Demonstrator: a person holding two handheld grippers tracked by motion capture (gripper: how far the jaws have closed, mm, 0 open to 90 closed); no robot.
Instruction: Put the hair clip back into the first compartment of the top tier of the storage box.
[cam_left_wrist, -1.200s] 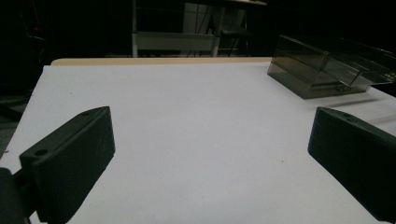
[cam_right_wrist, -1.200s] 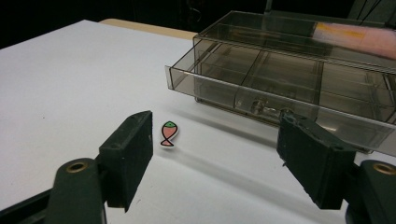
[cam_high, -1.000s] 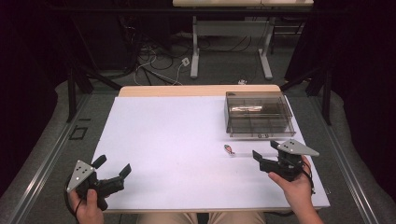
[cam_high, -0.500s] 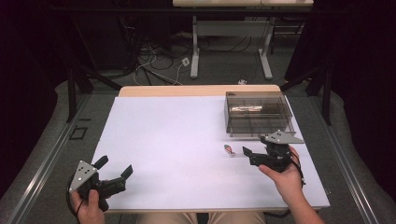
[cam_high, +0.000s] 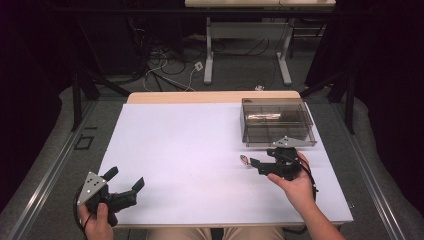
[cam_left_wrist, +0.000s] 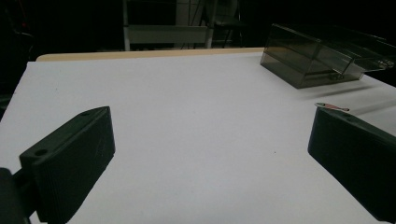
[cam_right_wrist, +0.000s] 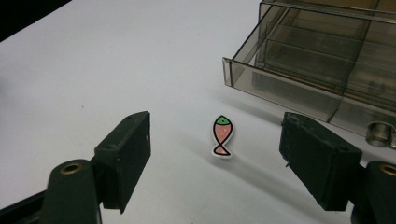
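high view: right gripper (cam_high: 256, 164) jaws wide, fish piece (cam_high: 244, 160) just past its tips at 9 o'clock; smoky box (cam_high: 276, 128) at 12 o'clock
left gripper view: left gripper (cam_left_wrist: 210, 154) jaws wide, nothing held
right gripper view: fish between the jaws, flat on table (cam_right_wrist: 93, 70)
handling: likely light, thin, rigid; pinch by edges mid-body, may skid

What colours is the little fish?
The fish sticker is pink with a green head and black outline, clearest in the right gripper view.
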